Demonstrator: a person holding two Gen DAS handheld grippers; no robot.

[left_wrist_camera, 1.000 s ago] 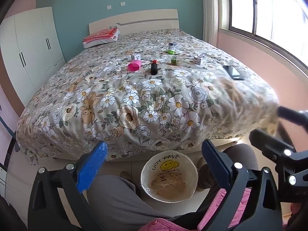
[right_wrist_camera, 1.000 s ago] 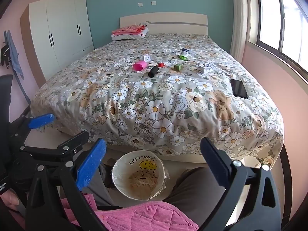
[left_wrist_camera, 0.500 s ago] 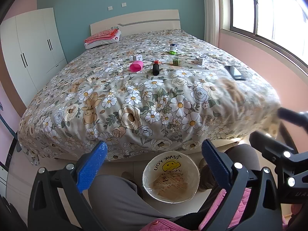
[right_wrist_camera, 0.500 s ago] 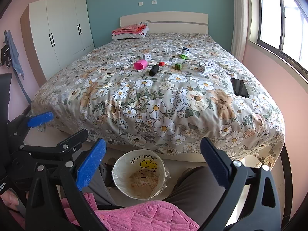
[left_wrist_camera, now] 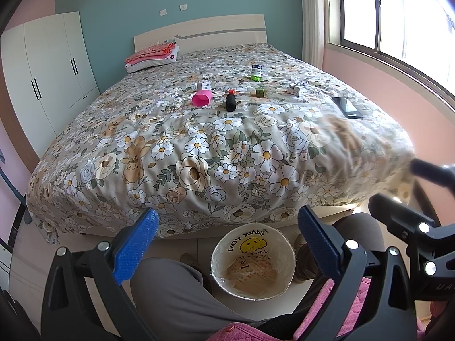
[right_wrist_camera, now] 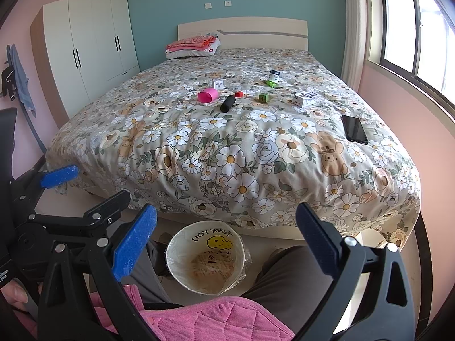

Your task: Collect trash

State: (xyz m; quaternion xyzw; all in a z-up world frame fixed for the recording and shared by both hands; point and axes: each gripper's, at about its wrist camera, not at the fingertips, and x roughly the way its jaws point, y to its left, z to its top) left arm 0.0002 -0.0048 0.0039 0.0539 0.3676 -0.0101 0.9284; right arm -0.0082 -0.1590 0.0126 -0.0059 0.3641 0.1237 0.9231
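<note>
A wide bed [right_wrist_camera: 227,147] under a floral cover fills the middle of both views, its headboard against a teal wall, with a white wardrobe [right_wrist_camera: 93,48] to the left and a window [right_wrist_camera: 412,22] to the right. At the head of the bed lies a folded stack of pink and white bedding [right_wrist_camera: 193,47]. On the floor at the foot of the bed, between the knees of a seated person in grey trousers [left_wrist_camera: 176,298], stands the bin [left_wrist_camera: 253,261], round, lined with a clear bag printed with a yellow smiley, and holding some flat brownish paper at the bottom. The left tool [left_wrist_camera: 227,238] hangs above the bin with its blue-padded fingers spread wide and nothing between them; the right tool [right_wrist_camera: 226,233] is spread the same way, also bare, just beside the left one. A black phone [right_wrist_camera: 354,128] rests near the bed's right edge. The trash is scattered across the middle of the bed, well apart from both tools: a pink cup [right_wrist_camera: 208,95] on its side, a black cylinder [right_wrist_camera: 227,104] lying just right of it, a white carton [right_wrist_camera: 305,98] nearer the window, a small white box [right_wrist_camera: 218,83] behind the cup, a white bottle [right_wrist_camera: 274,75] standing by something green, a green cube [right_wrist_camera: 263,97] and a tiny red cube [right_wrist_camera: 239,94]
</note>
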